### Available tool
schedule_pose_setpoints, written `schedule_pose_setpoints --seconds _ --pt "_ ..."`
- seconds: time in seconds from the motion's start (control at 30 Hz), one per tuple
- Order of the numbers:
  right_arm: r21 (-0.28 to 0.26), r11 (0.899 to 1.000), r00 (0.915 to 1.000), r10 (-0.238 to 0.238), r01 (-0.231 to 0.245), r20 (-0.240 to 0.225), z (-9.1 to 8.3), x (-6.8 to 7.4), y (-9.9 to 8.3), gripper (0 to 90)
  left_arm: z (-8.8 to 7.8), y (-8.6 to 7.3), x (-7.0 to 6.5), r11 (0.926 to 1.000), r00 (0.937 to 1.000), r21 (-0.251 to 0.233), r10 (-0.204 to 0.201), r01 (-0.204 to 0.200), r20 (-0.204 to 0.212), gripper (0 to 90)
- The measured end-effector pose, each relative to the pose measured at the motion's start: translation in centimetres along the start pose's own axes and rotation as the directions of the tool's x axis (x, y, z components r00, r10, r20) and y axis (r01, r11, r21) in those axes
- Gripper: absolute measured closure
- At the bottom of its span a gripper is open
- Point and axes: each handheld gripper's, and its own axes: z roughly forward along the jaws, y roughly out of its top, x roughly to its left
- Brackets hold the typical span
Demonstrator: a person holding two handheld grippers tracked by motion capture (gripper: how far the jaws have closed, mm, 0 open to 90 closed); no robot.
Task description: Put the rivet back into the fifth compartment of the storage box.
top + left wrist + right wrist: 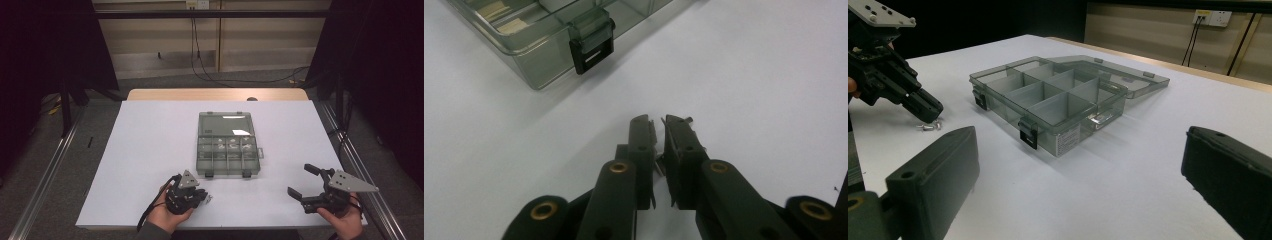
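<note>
We judge step: picking small metal screws off surface, just in front of open compartment box. Left hand-held gripper pinched shut, small metal part between pads. Right hand-held gripper wide open, empty, waiting near box's right. Next: lift, carry over box, release into compartment. White surface; dark curtains, cables on wall behind.
</note>
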Motion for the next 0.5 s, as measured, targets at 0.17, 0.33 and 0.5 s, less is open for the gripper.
schedule_pose_setpoints --seconds 0.17,0.33,0.5 --pt "0.003 1.000 1.0000 -0.004 0.004 -0.007 0.0 0.0 0.0 1.5 0.0 -0.1 0.2 1.0000 0.9999 -0.008 -0.005 0.005 0.012 83.2" --pt "-0.006 1.000 1.0000 -0.001 0.001 -0.002 0.0 0.0 0.0 1.5 -0.4 -0.1 0.5 0.9984 0.9993 -0.043 -0.036 0.037 0.013 83.2" --pt "0.011 1.000 0.9998 -0.006 0.006 -0.017 -0.1 -0.1 0.0 1.5 -1.0 0.1 0.8 0.9947 0.9986 -0.088 -0.054 0.054 0.005 83.3"
